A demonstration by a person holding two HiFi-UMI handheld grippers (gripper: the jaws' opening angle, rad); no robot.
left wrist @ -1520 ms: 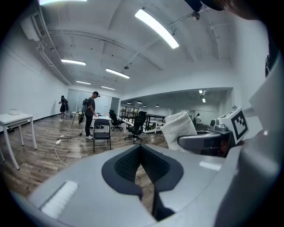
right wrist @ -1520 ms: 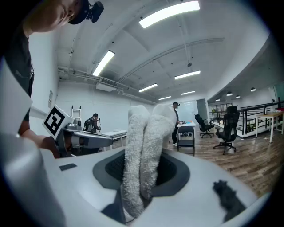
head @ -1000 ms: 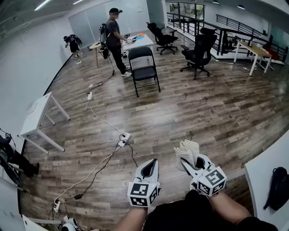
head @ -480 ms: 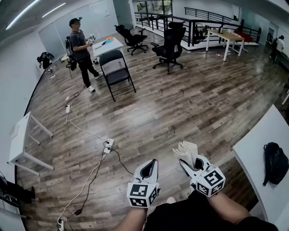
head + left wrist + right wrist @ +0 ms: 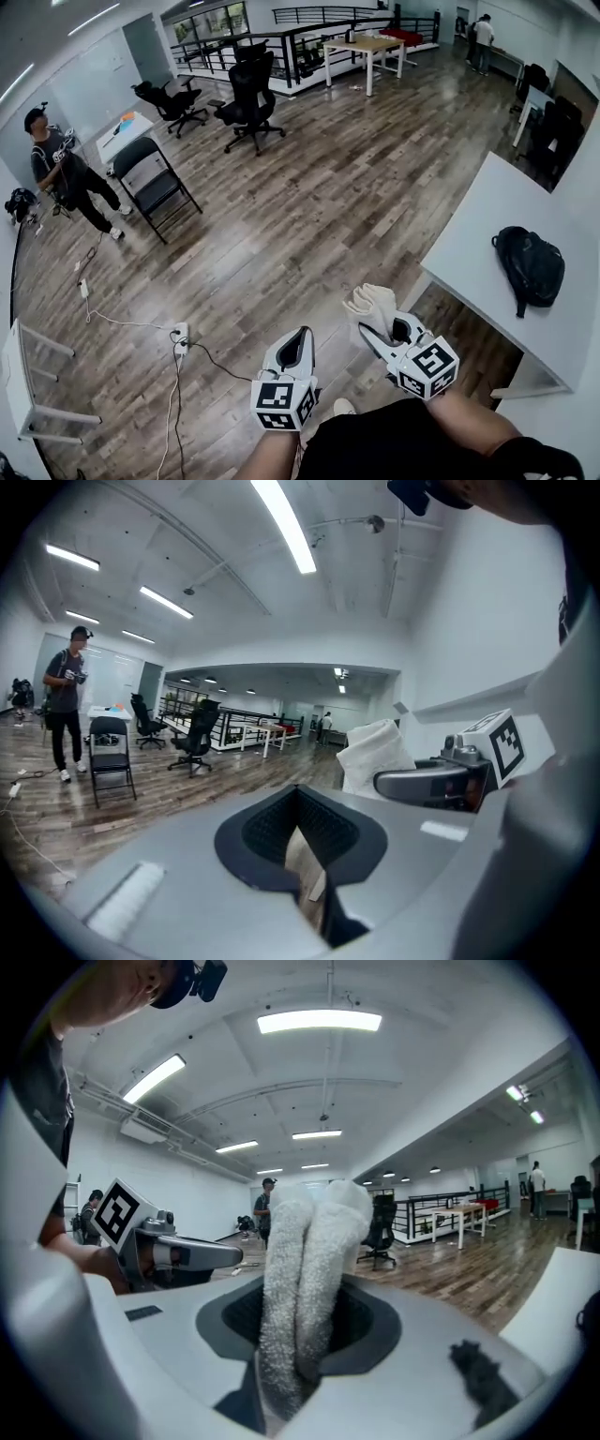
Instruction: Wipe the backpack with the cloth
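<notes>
A wood floor (image 5: pixel 309 206) fills the room. A white table (image 5: pixel 469 244) stands at the right, and on it, toward its right side, lies the black backpack (image 5: pixel 530 265), well apart from both grippers. A folding chair (image 5: pixel 155 183) stands far left, with a person (image 5: pixel 66 173) just left of it. Near the bottom, the left gripper (image 5: pixel 301 335) is held over the floor; its jaws are drawn together at the tips, with only a thin slit behind them and nothing between (image 5: pixel 305 850). Just to its right, the right gripper (image 5: pixel 373 328) has its jaws clamped on the folded white cloth (image 5: pixel 372 305), whose free end stands up beyond the tips (image 5: pixel 309 1260)
</notes>
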